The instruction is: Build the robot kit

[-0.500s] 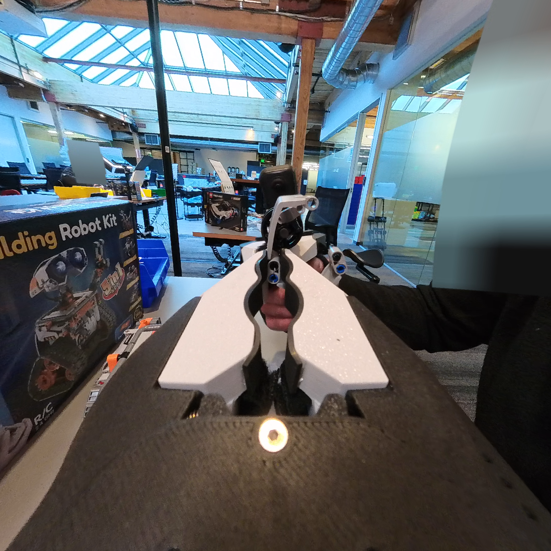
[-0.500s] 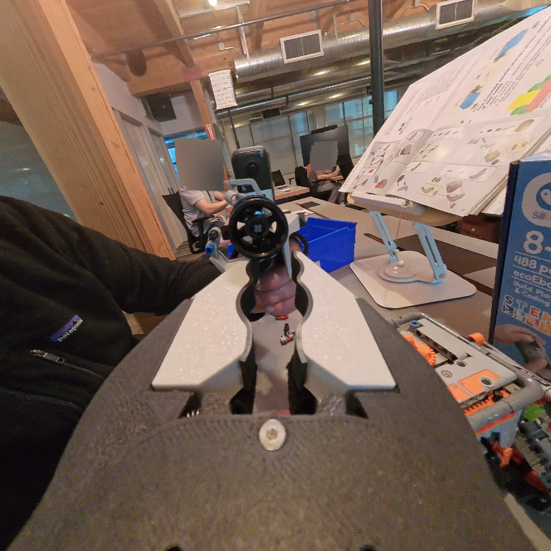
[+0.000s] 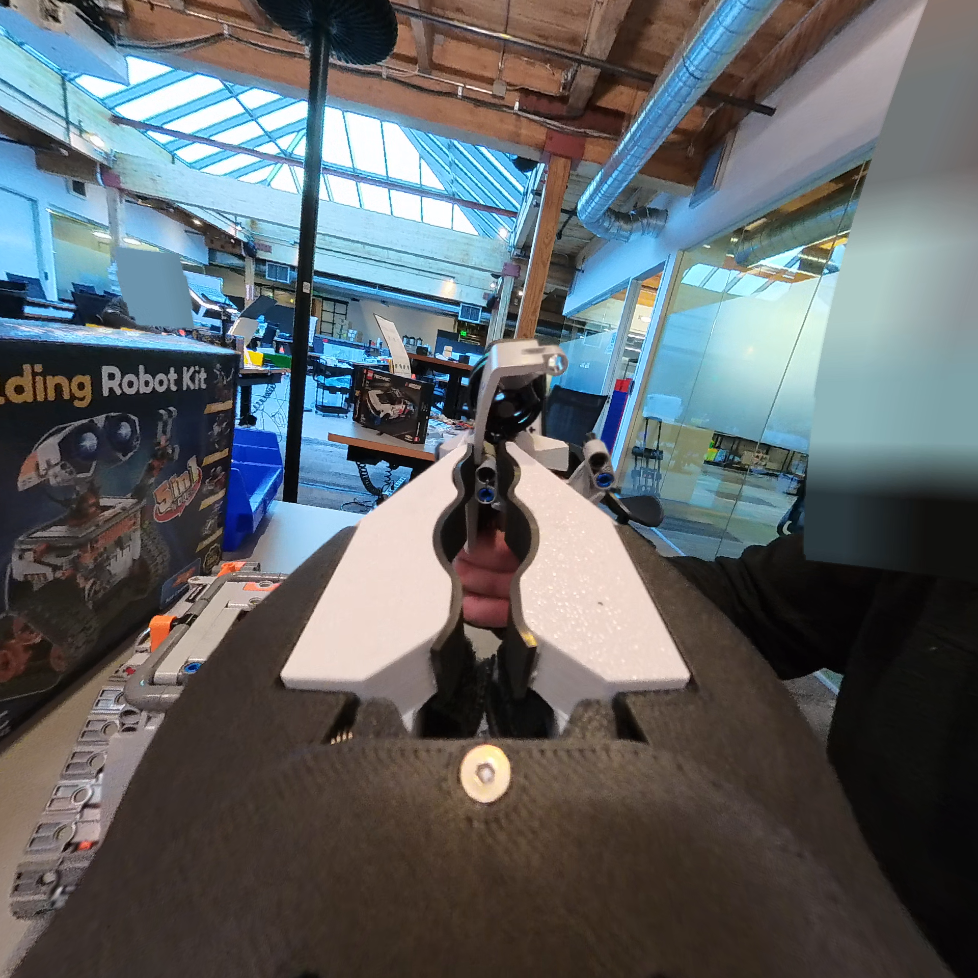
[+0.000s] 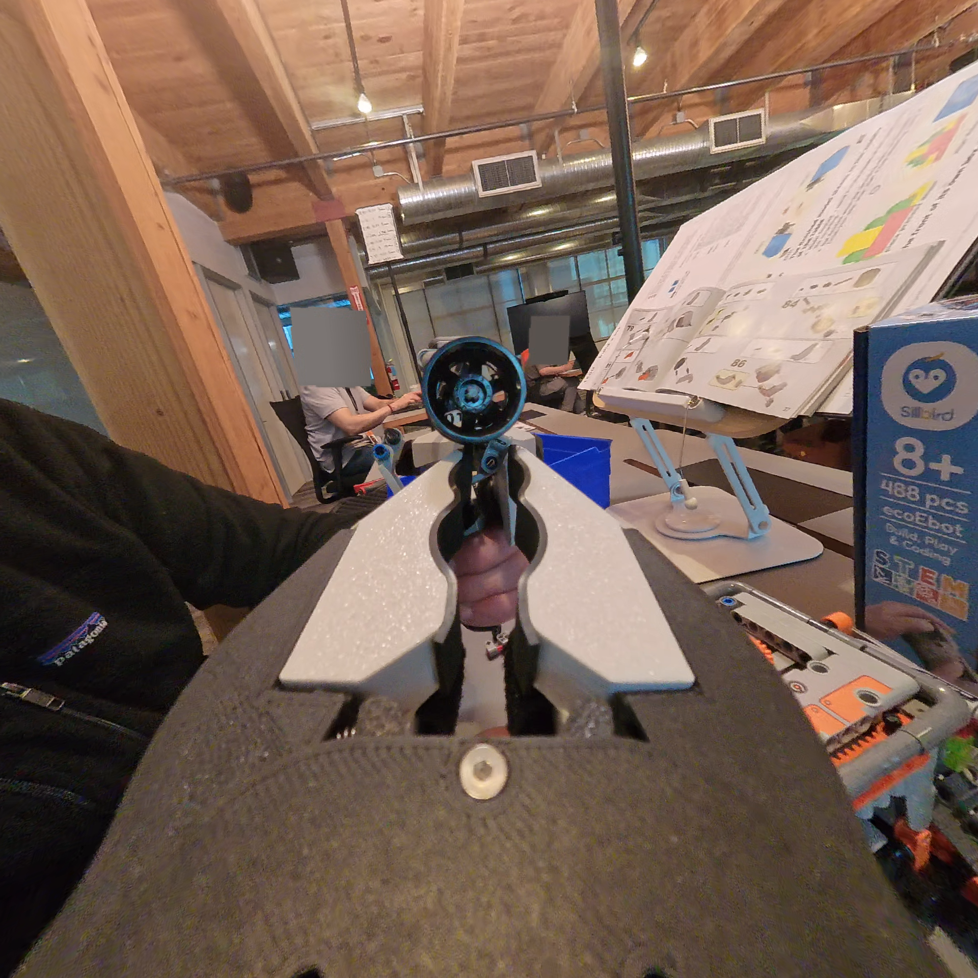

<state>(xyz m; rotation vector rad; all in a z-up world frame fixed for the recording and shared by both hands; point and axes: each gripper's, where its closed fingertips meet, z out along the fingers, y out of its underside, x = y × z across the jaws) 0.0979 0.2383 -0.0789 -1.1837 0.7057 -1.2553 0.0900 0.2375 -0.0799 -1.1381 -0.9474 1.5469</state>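
Left claw [image 3: 489, 476] was clamped tight on a grey angled beam [image 3: 505, 381] with blue pins, raised well above the table [image 3: 296, 524]. Right claw [image 4: 484, 465] was closed on the same small assembly from the opposite side, its black wheel [image 4: 472, 396] sitting just above the fingertips and facing the camera. So both claws met on one piece, held in mid-air between them!

Biggest thing on the table was the dark robot kit box [image 3: 106, 503], standing upright along the left edge in the left wrist view. An open instruction booklet [image 4: 794, 286] leaned on a white stand [image 4: 704, 508] toward the far side. A blue box [image 4: 918, 476] stood upright near the right edge. Beside it lay a grey and orange half-built model [image 4: 847, 704]. Farther back sat a blue bin [image 4: 577, 465].
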